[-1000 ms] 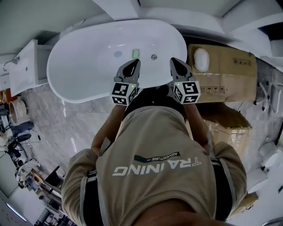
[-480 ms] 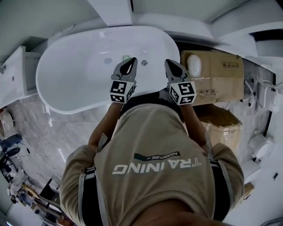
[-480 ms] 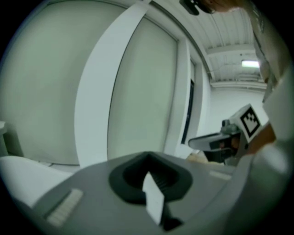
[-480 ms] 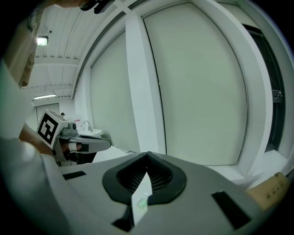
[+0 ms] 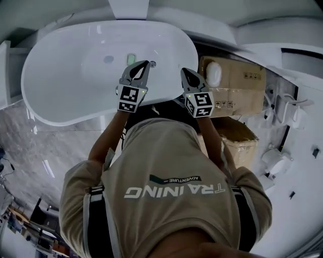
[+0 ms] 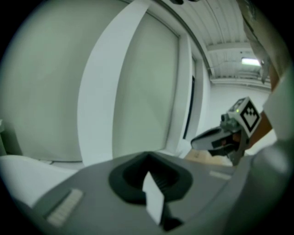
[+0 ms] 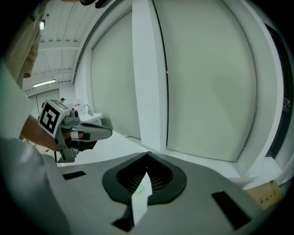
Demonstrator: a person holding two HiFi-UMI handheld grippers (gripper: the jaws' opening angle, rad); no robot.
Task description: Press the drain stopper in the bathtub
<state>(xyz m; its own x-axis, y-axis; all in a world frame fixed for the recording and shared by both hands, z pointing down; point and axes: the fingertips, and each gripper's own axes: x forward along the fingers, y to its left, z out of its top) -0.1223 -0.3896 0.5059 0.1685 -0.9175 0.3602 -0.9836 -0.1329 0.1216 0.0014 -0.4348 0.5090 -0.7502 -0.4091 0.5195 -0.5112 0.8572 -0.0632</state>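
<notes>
In the head view a white oval bathtub (image 5: 55, 95) fills the upper left. On its floor lie a grey round spot (image 5: 108, 59), a small green patch (image 5: 131, 59) and a round metal fitting (image 5: 153, 64); I cannot tell which of the round ones is the drain stopper. My left gripper (image 5: 146, 63) is held over the tub's near rim, shut and empty, its tip just beside the metal fitting. My right gripper (image 5: 183, 71) is shut and empty at the tub's right end. Each gripper view faces white wall panels, showing the left gripper (image 7: 82, 133) or the right gripper (image 6: 216, 137).
Two cardboard boxes (image 5: 239, 83) (image 5: 239, 136) stand right of the tub, with a white round object (image 5: 214, 73) on the upper one. White fixtures (image 5: 275, 161) are at the far right. A marble floor (image 5: 30, 146) lies left. A white pillar (image 5: 128, 7) rises behind the tub.
The view has shifted, so the tub sits further left and higher. Both grippers have moved forward over the tub's near rim, and the left tip is now beside the metal fitting. Both stay shut.
</notes>
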